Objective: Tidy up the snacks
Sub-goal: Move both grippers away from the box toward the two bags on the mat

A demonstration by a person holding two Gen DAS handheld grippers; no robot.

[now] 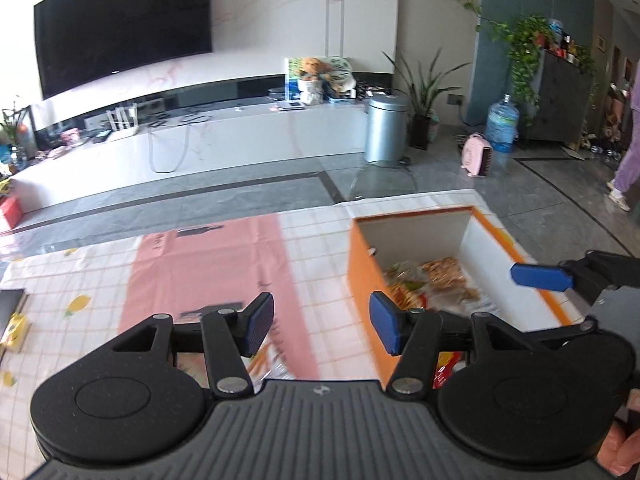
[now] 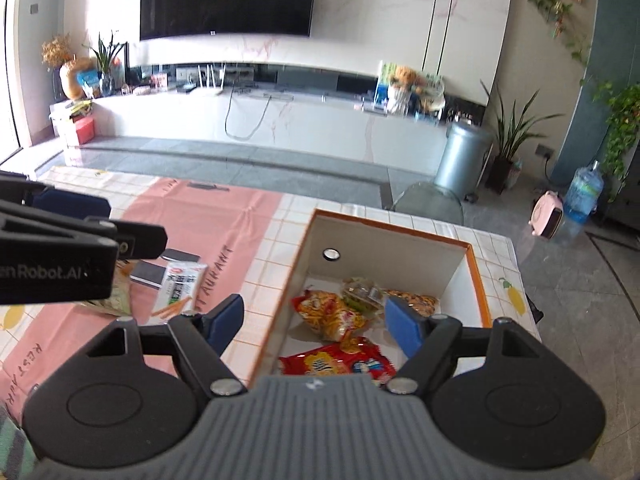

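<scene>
An orange box [image 2: 478, 280] with a white inside stands on the table and holds several snack packets: a yellow-red bag [image 2: 332, 314], a red packet [image 2: 340, 362] and a clear bag of biscuits [image 2: 416, 300]. The box also shows in the left wrist view [image 1: 362, 276]. My right gripper [image 2: 316, 322] is open and empty above the box's near left wall. My left gripper [image 1: 322, 322] is open and empty over the table just left of the box. A white snack packet [image 2: 180, 286] lies on the pink cloth beside the left gripper.
The table has a checked cloth [image 1: 80, 280] with a pink runner [image 1: 208, 264]. A yellow packet [image 1: 14, 330] lies at its left edge. Dark flat items [image 2: 148, 272] lie by the white packet. Beyond the table are grey floor, a TV bench and a metal bin [image 1: 386, 128].
</scene>
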